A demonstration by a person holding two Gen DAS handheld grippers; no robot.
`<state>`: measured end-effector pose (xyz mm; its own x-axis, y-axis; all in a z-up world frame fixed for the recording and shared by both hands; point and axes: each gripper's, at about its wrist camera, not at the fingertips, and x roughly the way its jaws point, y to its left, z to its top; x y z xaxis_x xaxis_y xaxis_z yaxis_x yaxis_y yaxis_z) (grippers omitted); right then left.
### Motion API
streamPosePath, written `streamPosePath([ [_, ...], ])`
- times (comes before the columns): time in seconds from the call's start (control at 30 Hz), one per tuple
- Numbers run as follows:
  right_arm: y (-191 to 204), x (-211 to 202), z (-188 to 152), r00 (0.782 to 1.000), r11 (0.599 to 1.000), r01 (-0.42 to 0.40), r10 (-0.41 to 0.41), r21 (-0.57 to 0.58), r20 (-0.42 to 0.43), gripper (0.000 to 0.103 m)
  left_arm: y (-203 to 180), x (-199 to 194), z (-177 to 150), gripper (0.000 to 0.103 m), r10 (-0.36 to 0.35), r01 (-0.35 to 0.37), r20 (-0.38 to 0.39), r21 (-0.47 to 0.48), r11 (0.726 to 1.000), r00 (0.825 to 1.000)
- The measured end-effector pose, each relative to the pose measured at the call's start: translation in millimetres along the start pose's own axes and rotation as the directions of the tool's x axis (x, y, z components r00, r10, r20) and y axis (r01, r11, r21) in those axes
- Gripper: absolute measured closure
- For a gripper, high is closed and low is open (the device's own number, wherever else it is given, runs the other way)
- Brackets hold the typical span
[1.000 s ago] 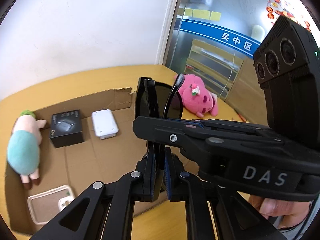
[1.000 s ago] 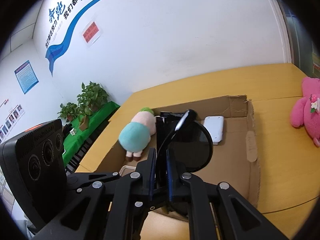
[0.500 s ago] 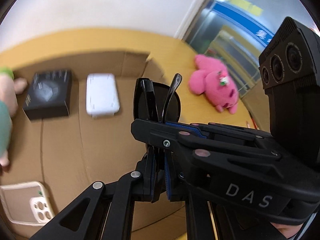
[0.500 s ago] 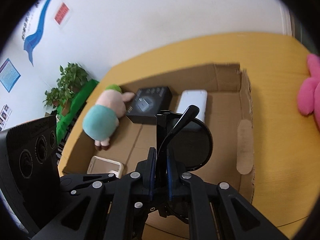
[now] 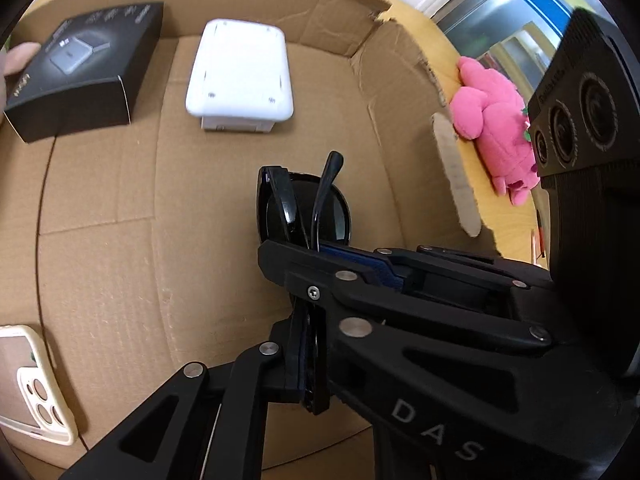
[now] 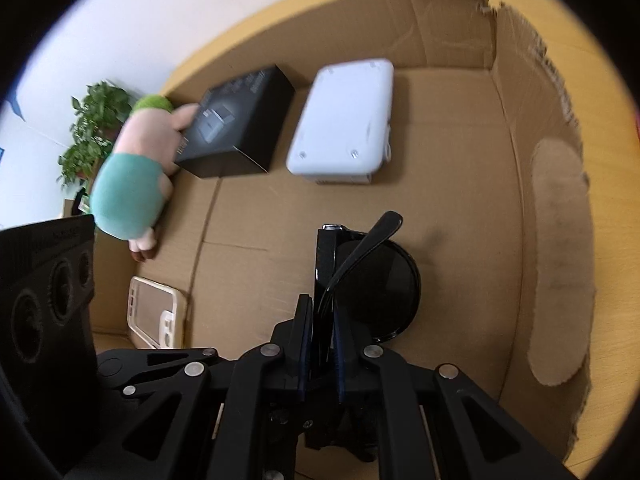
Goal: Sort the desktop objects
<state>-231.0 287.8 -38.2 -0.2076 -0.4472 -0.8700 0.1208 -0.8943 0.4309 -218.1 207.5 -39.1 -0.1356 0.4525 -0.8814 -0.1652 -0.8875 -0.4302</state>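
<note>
Beneath and ahead of both sets of jaws, a shallow cardboard box (image 6: 448, 184) is spread out on the yellow surface (image 5: 508, 208), its floor seen past the folded black sunglasses (image 6: 372, 276), which are held above it. The sunglasses are pinched from two sides: the left gripper (image 5: 310, 320) is closed narrowly on the folded frame, and the right gripper (image 6: 320, 340) likewise, crossing it from the right. They are judged light, stiff and smooth, with lenses that would scratch and arms that could bend, so the thick frame is judged the better hold. Ahead of the jaws lie a white device (image 6: 344, 120) and a black carton (image 6: 236, 120). A plush toy (image 6: 132, 176) is blurred, a phone case (image 5: 30, 384) is cut off by the frame edge, and the contact between pads and frame is hidden by the linkages.
</note>
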Motion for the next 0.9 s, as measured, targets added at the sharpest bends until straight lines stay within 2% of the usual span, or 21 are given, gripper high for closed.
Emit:
streamPosePath([
  [0.17, -2.6, 1.1, 0.0, 1.0, 1.0, -0.011, 0.011, 0.013, -0.014, 0.092, 4.5, -1.5, -2.1, 0.092, -0.002, 0.001, -0.008, -0.037, 0.999, 1.0],
  [0.23, -7.5, -0.5, -1.3, 0.999, 0.999, -0.03, 0.031, 0.036, -0.01, 0.089, 4.2, -5.1, -4.9, 0.089, 0.032, -0.032, 0.003, -0.031, 0.999, 0.999],
  [0.3, -10.1, -9.4, -5.3, 0.999, 0.998, -0.033, 0.031, 0.051, 0.033, 0.074, 1.7, -14.4, -10.5, 0.082, 0.081, -0.081, 0.04, 0.001, 0.997, 0.996],
  [0.33, -9.5, -15.4, -8.1, 0.998, 0.998, -0.028, 0.025, 0.049, 0.058, 0.063, 1.9, -22.5, -14.7, 0.074, 0.085, -0.086, 0.064, 0.007, 0.996, 0.994],
  [0.37, -6.0, -25.5, -12.4, 0.995, 0.999, -0.009, 0.005, 0.033, 0.097, 0.057, 2.9, -31.8, -19.0, 0.065, 0.078, -0.079, 0.093, 0.01, 0.997, 0.993],
  [0.43, 3.5, -44.4, -19.7, 0.985, 0.999, 0.039, -0.039, 0.002, 0.169, 0.055, 8.8, -59.4, -29.0, 0.054, 0.081, -0.086, 0.18, 0.024, 0.996, 0.98],
  [0.47, 10.3, -56.8, -25.3, 0.974, 0.998, 0.061, -0.056, -0.015, 0.221, 0.052, 9.7, -77.2, -37.5, 0.05, 0.09, -0.103, 0.243, 0.043, 0.994, 0.966],
  [0.5, 20.1, -72.2, -34.0, 0.955, 0.996, 0.083, -0.069, -0.036, 0.29, 0.049, 10.9, -89.3, -42.8, 0.047, 0.101, -0.123, 0.291, 0.057, 0.991, 0.951],
  [0.53, 28.9, -84.4, -42.2, 0.935, 0.994, 0.098, -0.074, -0.053, 0.346, 0.04, 12.4, -105.6, -51.9, 0.039, 0.113, -0.147, 0.347, 0.073, 0.986, 0.931],
  [0.57, 41.9, -101.1, -56.3, 0.901, 0.989, 0.125, -0.081, -0.077, 0.426, 0.03, 14.8, -118.8, -61.1, 0.03, 0.12, -0.168, 0.395, 0.089, 0.982, 0.911],
  [0.6, 49.8, -110.1, -64.9, 0.877, 0.985, 0.145, -0.086, -0.089, 0.473, 0.026, 17.5, -134.0, -73.6, 0.026, 0.133, -0.197, 0.445, 0.102, 0.975, 0.886],
  [0.67, 70.7, -129.0, -93.6, 0.806, 0.974, 0.189, -0.084, -0.12, 0.586, 0.023, 27.3, -159.1, -94.7, 0.016, 0.163, -0.256, 0.535, 0.104, 0.961, 0.829],
  [0.73, 81.7, -135.7, -113.1, 0.767, 0.968, 0.214, -0.082, -0.133, 0.637, 0.022, 43.6, -179.5, -111.3, 0.015, 0.18, -0.296, 0.596, 0.101, 0.95, 0.783],
  [0.8, 93.2, -133.3, -134.9, 0.724, 0.961, 0.25, -0.103, -0.121, 0.682, 0.022, 65.2, -188.7, -120.0, 0.014, 0.211, -0.325, 0.617, 0.077, 0.943, 0.758],
  [0.9, 105.0, -114.8, -160.8, 0.675, 0.952, 0.291, -0.135, -0.094, 0.726, 0.022, 101.4, -192.4, -137.8, 0.014, 0.269, -0.357, 0.619, 0.019, 0.934, 0.737],
])
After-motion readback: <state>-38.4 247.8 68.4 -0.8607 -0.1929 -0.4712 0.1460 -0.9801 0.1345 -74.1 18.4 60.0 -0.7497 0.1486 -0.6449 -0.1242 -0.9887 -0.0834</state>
